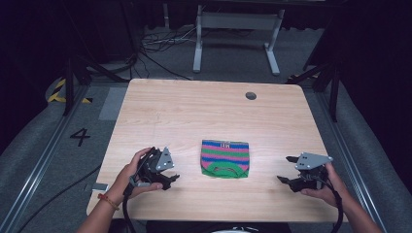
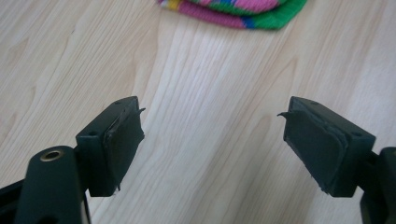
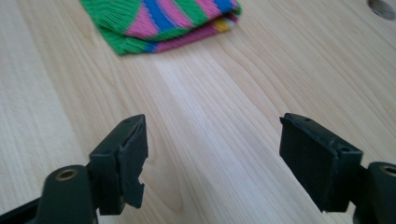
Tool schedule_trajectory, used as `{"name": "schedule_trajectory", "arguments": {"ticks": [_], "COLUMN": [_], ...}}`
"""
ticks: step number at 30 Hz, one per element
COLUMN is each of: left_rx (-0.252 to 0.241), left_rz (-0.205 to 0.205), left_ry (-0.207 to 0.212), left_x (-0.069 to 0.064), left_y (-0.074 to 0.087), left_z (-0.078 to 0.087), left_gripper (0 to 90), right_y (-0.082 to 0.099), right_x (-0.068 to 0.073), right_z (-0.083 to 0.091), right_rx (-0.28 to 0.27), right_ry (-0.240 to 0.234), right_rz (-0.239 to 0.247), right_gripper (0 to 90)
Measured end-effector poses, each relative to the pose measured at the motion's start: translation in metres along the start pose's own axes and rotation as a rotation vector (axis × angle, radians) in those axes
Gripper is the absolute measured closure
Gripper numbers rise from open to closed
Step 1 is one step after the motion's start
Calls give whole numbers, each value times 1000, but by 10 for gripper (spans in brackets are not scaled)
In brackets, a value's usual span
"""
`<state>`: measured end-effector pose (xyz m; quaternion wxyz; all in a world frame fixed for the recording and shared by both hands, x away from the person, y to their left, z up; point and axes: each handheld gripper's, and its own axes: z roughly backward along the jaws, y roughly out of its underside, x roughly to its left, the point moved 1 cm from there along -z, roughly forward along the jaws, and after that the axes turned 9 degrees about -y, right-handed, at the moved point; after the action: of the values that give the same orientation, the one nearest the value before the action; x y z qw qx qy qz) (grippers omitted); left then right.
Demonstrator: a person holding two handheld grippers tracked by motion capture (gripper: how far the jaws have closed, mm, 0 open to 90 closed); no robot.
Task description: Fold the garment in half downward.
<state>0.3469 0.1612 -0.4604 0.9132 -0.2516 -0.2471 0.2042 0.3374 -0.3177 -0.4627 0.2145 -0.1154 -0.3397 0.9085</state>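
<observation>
Striped knit cloth (image 1: 225, 158), pink, green and blue, folded flat on wooden table (image 1: 194, 111); sits between both grippers, well apart from each. Left gripper (image 1: 167, 178) low over bare wood, jaws spread wide, nothing between them; cloth edge (image 2: 233, 11) ahead of the jaws, past the gap, slightly to the right. Right gripper (image 1: 290, 170) same story: jaws spread, empty, bare wood between; cloth corner (image 3: 159, 23) ahead and off to the left of the gap. Pads (image 2: 126, 135) worn, ragged at the edges. Likely step: reach in for the cloth from both sides. Best done by keeping jaws spread until an edge sits fully between the pads, coming in low and nearly flat along the table so the lower jaw slides under the fold. Aim for the outer corners, not the middle, so the fabric stays flat. Close only once cloth is deep in the gap; shallow bites on knit probably slip. Round hole (image 1: 250, 95) at far side, out of the way.
</observation>
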Motion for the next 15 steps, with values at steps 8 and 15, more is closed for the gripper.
{"name": "schedule_trajectory", "arguments": {"ticks": [8, 15], "left_rx": [9, 18], "left_rz": [66, 136], "left_ry": [-1, 46], "left_x": [7, 12], "left_y": [26, 59], "left_z": [0, 3], "left_gripper": [195, 193], "right_y": [38, 63], "right_x": [-9, -12], "right_z": [13, 23], "right_rx": [-8, -3], "right_ry": [42, 60], "right_rz": [-75, -133], "right_gripper": [193, 180]}}
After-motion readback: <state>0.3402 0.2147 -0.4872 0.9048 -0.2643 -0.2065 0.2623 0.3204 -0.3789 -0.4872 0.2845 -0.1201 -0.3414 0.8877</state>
